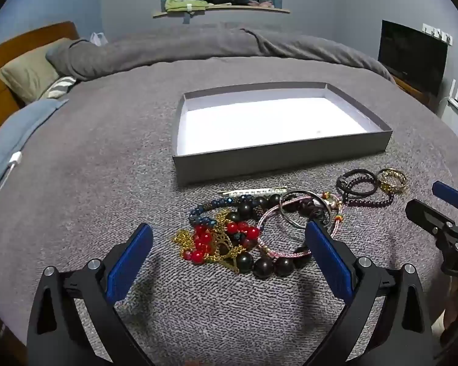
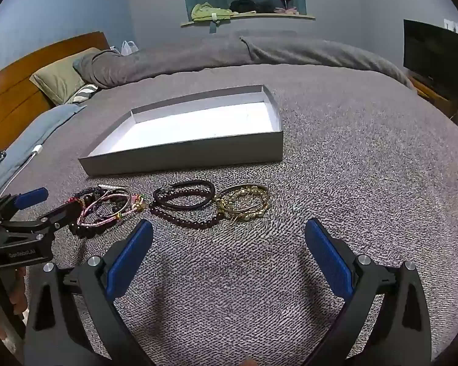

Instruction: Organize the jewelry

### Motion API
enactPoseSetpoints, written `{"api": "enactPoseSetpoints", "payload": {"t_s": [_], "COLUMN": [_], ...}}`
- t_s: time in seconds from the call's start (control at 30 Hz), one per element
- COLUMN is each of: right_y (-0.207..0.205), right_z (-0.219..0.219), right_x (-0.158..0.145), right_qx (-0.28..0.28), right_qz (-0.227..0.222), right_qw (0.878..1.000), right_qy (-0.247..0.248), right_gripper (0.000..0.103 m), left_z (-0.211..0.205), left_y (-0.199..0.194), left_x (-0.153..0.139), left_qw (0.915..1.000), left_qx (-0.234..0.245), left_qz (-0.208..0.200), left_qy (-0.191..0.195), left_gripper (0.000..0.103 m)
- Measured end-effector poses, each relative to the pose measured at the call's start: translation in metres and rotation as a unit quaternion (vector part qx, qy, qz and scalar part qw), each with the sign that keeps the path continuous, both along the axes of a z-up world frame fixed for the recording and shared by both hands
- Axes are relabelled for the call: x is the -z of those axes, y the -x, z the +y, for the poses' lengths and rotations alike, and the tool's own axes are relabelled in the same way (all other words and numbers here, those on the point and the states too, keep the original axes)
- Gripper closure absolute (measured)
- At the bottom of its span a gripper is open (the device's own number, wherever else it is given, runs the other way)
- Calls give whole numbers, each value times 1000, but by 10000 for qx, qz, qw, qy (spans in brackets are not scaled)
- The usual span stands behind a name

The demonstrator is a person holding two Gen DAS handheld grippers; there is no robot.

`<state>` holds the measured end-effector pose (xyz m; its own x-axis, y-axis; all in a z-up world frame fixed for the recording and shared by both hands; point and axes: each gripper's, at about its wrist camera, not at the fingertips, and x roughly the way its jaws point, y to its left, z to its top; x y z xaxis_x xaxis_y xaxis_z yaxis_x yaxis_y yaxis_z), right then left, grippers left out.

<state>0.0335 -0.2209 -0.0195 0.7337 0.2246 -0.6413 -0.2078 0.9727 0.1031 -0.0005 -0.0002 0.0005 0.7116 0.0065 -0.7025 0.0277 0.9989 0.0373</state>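
Note:
A shallow grey box with a white, empty inside lies on the grey bedspread; it also shows in the right wrist view. In front of it lies a pile of jewelry: red beads with a gold chain, big dark beads, a pink cord bracelet. To the right lie black bands, a dark bead string and gold bangles. My left gripper is open, just before the pile. My right gripper is open and empty, near the bangles.
The bed carries a rolled grey duvet and pillows at the back left. A white cable lies at the left edge. A dark screen stands at the right. A shelf with clothes hangs on the far wall.

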Motion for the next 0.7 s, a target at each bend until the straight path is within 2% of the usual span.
{"api": "enactPoseSetpoints", "payload": {"t_s": [0.7], "right_y": [-2], "right_z": [2], "right_x": [2], "right_qx": [30], "right_qz": [41], "right_qw": [10000], "right_qy": [-56], "right_gripper": [5], "left_z": [7], "left_y": [-1], "left_x": [-2], "left_qw": [10000], "left_qx": [-60], "left_qz": [9], "left_qy": [48], "left_gripper": [4]}}
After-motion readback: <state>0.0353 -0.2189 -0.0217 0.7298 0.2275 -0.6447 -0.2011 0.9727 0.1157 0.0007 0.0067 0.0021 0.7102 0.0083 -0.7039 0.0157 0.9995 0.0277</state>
